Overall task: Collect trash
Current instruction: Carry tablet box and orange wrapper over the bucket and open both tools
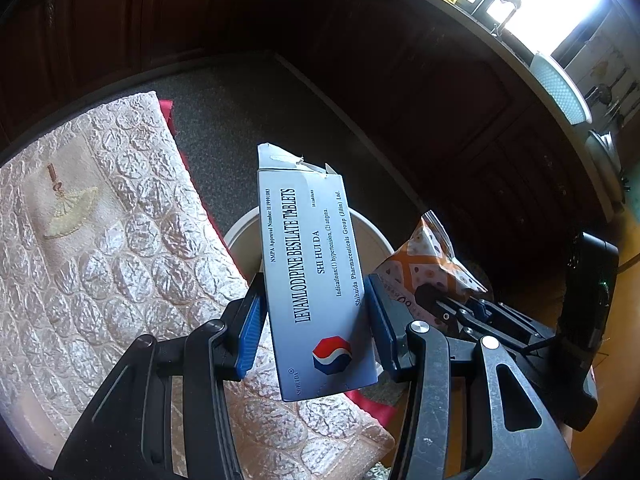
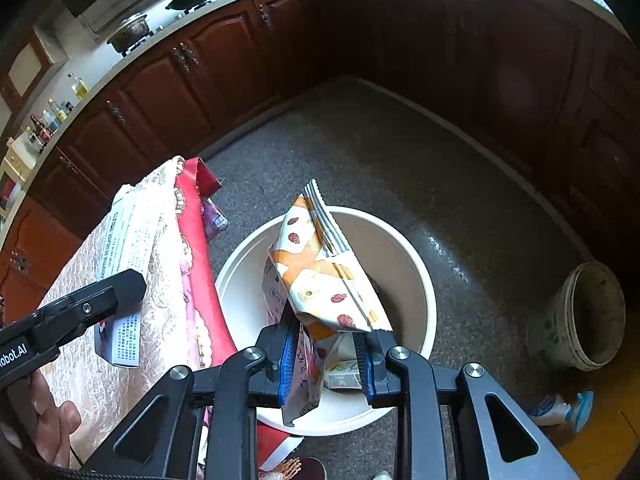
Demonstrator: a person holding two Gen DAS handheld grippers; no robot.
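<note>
- The left hand-held gripper (image 1: 316, 320) is closed on a white medicine box (image 1: 310, 276), its blue pads (image 1: 250, 332) pressing the box's two long sides near the lower half.
- The box stands nearly upright between the jaws, tilted a little to the left, with its torn top flap pointing away from the gripper; the print reads "LEVAMLODIPINE BESILATE TABLETS".
- Beyond and below this gripper, partly hidden by the box, is the rim of a white bin (image 1: 240, 232) on the grey floor (image 1: 240, 120).
- To the gripper's left lies a tabletop under a cream embossed cloth (image 1: 100, 240), with a red edge beneath it.
- The right hand-held gripper (image 2: 326, 364) is clamped on an orange-and-white snack bag (image 2: 324, 280), its pads gripping the bag's lower part while the crimped top end rises away from the fingers.
- The bag hangs directly over the open white bin (image 2: 412, 264), which sits on the floor just ahead of and below this gripper.
- From the right wrist view, the left gripper and its medicine box (image 2: 124, 240) appear to the left, over the cloth-covered tabletop edge.
- To the right gripper's right, well apart from the bin, a worn ceramic pot (image 2: 580, 320) stands on the floor, with a spray bottle (image 2: 560, 408) lying near it.
- Dark wooden cabinets (image 2: 180, 92) run behind both grippers.
</note>
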